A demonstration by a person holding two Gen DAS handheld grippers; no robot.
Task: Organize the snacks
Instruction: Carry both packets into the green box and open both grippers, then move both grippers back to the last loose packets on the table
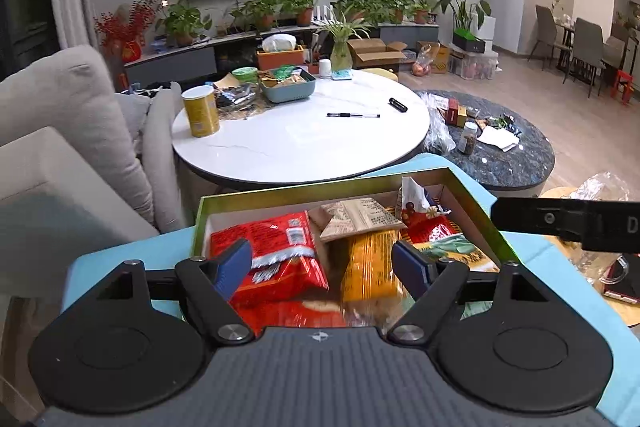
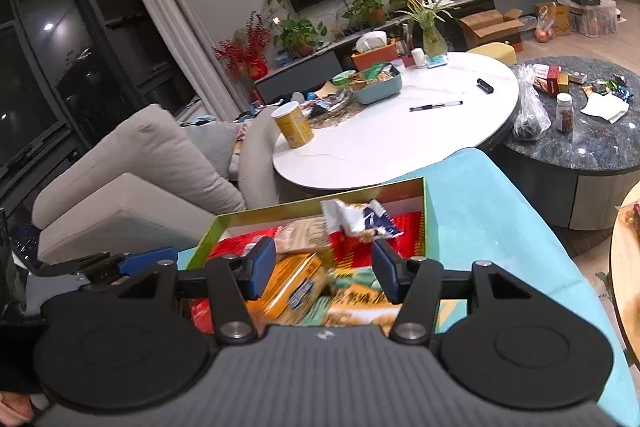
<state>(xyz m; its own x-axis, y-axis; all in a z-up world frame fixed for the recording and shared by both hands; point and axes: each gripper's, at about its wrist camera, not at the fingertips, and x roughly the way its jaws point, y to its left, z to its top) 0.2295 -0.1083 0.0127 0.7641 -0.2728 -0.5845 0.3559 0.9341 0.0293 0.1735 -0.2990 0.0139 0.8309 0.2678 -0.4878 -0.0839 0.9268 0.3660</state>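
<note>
A shallow box with a green-gold rim [image 1: 320, 189] [image 2: 320, 197] lies on a light blue surface [image 1: 540, 247] and holds several snack packets. Among them are a red packet [image 1: 280, 243], an orange packet [image 1: 368, 267], a brown paper packet [image 1: 360, 219] and a red and green packet [image 1: 444, 239]. My left gripper [image 1: 324, 267] hovers open over the red and orange packets, pads touching nothing. My right gripper [image 2: 324, 269] is open above an orange carton [image 2: 292, 287], near a crumpled white packet [image 2: 356, 223]. The left gripper's blue fingertip [image 2: 148, 261] shows at the box's left side.
Beyond the box stands a white round table [image 1: 300, 143] with a yellow can [image 1: 201, 111], a pen [image 1: 352, 115] and a teal basket [image 1: 288, 87]. A dark marble table [image 1: 508, 155] sits to the right, a beige sofa [image 1: 60, 131] to the left, a wooden tabletop [image 2: 624, 287] at the far right.
</note>
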